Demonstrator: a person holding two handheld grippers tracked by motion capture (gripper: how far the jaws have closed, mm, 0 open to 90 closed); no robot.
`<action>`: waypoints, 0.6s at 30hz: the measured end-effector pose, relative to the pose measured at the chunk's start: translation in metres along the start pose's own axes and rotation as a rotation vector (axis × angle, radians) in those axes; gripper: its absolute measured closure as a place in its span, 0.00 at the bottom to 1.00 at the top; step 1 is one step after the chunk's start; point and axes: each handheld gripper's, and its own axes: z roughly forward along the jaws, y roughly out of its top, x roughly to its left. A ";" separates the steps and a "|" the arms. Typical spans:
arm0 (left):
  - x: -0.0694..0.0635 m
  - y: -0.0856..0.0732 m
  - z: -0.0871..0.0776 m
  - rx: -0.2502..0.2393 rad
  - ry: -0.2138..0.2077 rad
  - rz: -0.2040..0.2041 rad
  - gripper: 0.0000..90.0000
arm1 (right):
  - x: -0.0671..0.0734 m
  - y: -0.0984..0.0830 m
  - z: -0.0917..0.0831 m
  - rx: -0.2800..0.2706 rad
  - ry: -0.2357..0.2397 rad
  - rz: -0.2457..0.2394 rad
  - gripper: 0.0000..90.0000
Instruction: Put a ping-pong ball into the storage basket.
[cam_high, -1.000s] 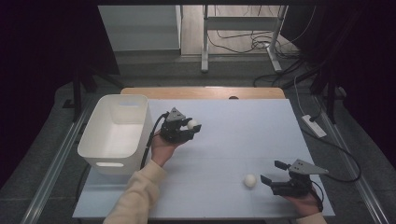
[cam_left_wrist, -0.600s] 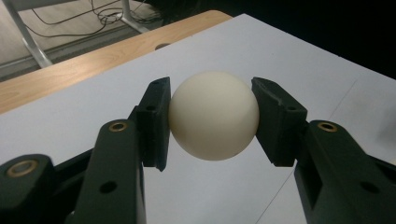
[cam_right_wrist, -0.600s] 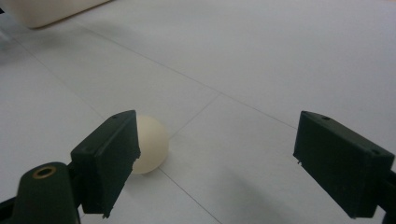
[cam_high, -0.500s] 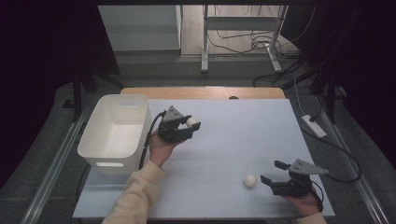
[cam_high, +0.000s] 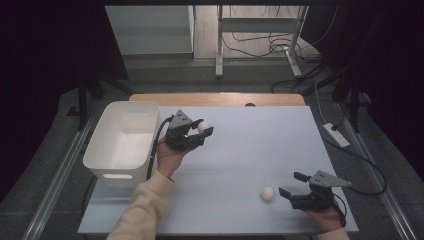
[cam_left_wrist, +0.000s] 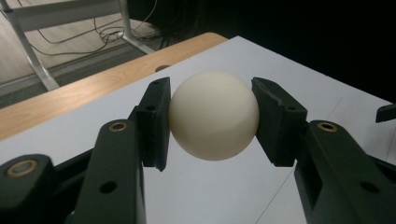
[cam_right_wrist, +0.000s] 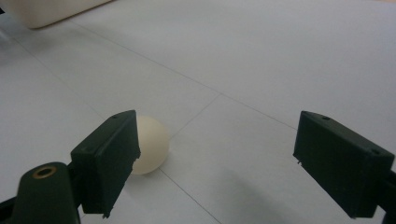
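Observation:
My left gripper (cam_high: 202, 131) is shut on a cream-white ball (cam_high: 203, 126), held above the table just right of the white bin (cam_high: 122, 141). In the left gripper view the ball (cam_left_wrist: 213, 115) sits squarely between both black pads (cam_left_wrist: 156, 122). A second cream ball (cam_high: 267, 193) lies on the white table sheet near the front right. My right gripper (cam_high: 291, 185) rests low on the table with its jaws wide apart, just right of that ball. In the right gripper view the ball (cam_right_wrist: 149, 144) lies partly behind the left pad (cam_right_wrist: 109, 156), ahead of the right gripper (cam_right_wrist: 215, 154).
The white bin stands at the table's left side with its top open. A wooden strip (cam_high: 220, 99) edges the far side of the white sheet (cam_high: 260, 145). Cables and metal stand legs (cam_high: 260, 45) lie on the floor beyond. A power strip (cam_high: 336, 134) sits off the right edge.
My left gripper has risen a little with the ball in it and its tips have turned further to the right. The right gripper and the loose ball have stayed put.

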 end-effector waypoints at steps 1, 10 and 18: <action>-0.001 0.002 -0.002 -0.005 0.001 0.005 0.56 | 0.000 0.000 0.000 0.000 0.000 0.000 0.16; -0.005 0.013 -0.015 -0.045 0.003 0.019 0.56 | 0.000 0.000 0.000 -0.003 0.001 0.003 0.16; -0.004 0.020 -0.029 -0.065 0.009 0.024 0.56 | 0.000 0.000 0.000 -0.005 0.002 0.004 0.16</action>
